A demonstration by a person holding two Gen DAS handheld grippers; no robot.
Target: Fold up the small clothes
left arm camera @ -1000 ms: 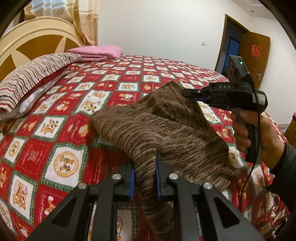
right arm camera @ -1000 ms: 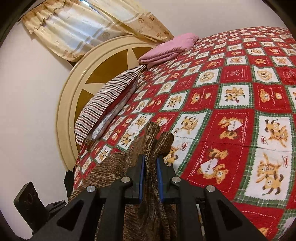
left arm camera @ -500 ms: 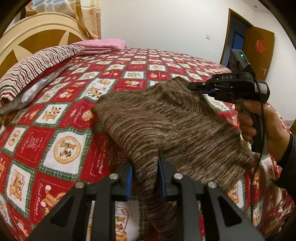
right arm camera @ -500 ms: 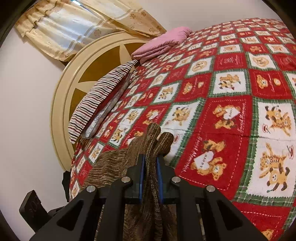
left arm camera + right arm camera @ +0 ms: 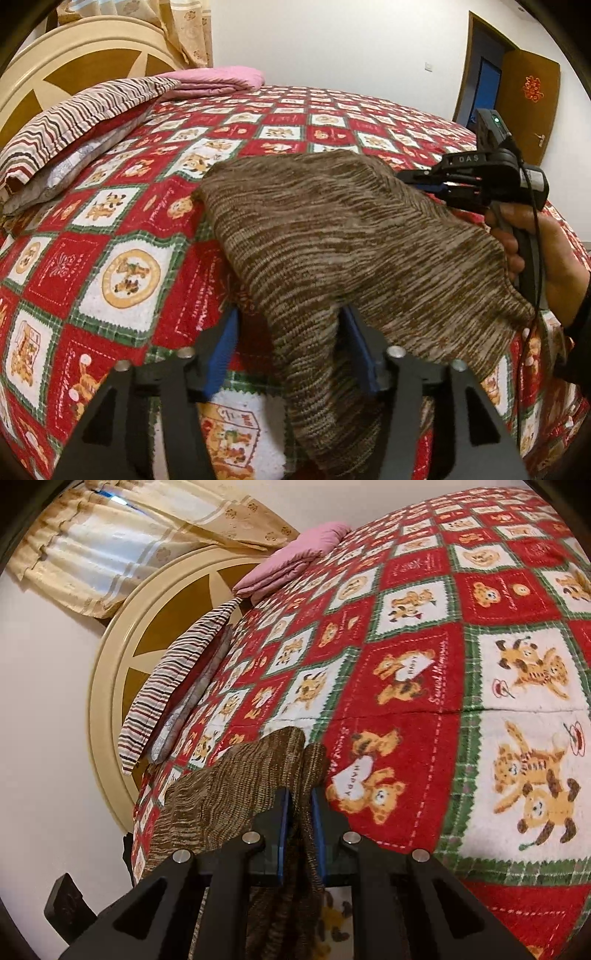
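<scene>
Brown knit garment (image 5: 332, 236) draped over the teddy-bear quilt (image 5: 122, 273), short of the striped pillow (image 5: 81, 114). Left gripper (image 5: 291, 350) just spread apart, cloth loose between the blue pads; right gripper (image 5: 301, 834) clamped on a bunched edge. Likely snag: slack side sliding, fold skewing. Readable: "DAS" on the right tool, "HAPPY" on the quilt.

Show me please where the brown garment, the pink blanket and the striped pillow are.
Brown garment (image 5: 332, 229), left wrist view, middle of the knit.
Pink blanket (image 5: 221, 77), left wrist view, top of the folded stack.
Striped pillow (image 5: 81, 114), left wrist view, its upper face.
</scene>
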